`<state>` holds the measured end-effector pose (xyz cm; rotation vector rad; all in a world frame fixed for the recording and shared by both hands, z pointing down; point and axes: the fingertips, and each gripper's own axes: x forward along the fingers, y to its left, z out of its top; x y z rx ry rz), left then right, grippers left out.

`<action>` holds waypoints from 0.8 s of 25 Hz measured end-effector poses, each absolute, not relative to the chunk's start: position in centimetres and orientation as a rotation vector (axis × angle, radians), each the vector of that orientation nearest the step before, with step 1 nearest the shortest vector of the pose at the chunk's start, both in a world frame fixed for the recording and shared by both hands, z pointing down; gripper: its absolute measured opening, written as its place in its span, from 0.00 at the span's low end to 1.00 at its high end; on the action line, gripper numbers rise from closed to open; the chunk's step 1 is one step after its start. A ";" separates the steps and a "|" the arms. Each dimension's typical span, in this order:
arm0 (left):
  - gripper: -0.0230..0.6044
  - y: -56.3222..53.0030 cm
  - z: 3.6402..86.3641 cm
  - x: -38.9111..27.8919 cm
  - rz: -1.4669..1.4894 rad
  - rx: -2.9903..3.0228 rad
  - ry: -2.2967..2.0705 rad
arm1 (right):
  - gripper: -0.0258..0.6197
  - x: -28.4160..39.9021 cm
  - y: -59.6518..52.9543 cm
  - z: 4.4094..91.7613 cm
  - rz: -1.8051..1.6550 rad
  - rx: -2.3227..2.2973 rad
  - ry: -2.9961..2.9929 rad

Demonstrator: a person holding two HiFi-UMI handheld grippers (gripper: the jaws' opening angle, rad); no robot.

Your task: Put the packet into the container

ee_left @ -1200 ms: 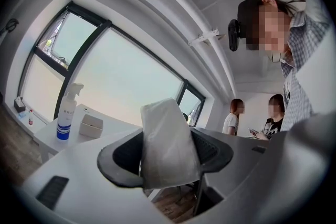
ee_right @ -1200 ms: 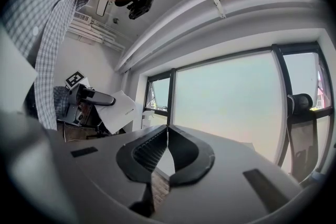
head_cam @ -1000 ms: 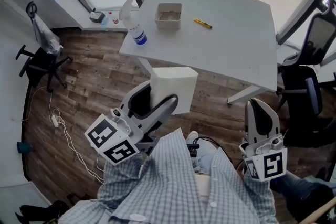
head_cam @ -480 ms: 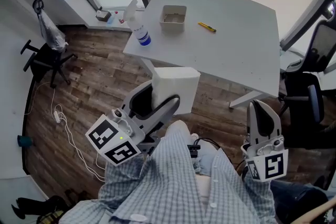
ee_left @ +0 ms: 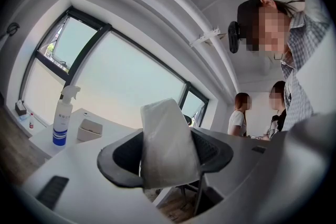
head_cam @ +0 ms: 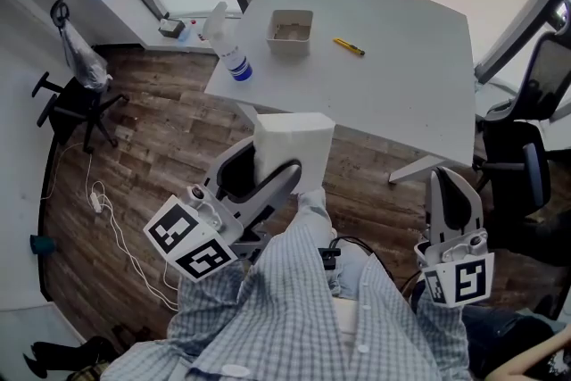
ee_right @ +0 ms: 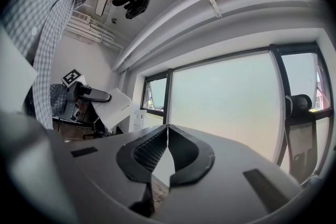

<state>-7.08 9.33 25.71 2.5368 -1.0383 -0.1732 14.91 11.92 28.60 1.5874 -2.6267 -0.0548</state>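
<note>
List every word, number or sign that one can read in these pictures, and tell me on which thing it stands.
No text here can be read for certain.
Spray bottle: blue print on its label, too small to read.
Packet: one short line of dark print, too blurred to read.
Marker cubes: only black and white square patterns, no letters or numbers.
</note>
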 end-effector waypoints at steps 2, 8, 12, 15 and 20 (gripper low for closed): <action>0.47 8.7 25.8 -7.1 -0.175 2.534 -1.033 | 0.07 15.0 11.4 28.5 -0.061 1.590 -2.618; 0.47 6.4 26.5 -7.1 -0.163 2.525 -1.008 | 0.07 15.1 9.7 29.1 -0.043 1.611 -2.593; 0.47 4.4 27.0 -6.9 -0.145 2.520 -0.990 | 0.07 15.2 8.0 29.4 -0.026 1.625 -2.579; 0.47 2.9 27.2 -6.8 -0.133 2.519 -0.980 | 0.07 15.0 6.5 29.5 -0.016 1.629 -2.577; 0.47 0.1 27.3 -6.8 -0.120 2.514 -0.976 | 0.07 14.7 3.8 29.6 -0.003 1.626 -2.579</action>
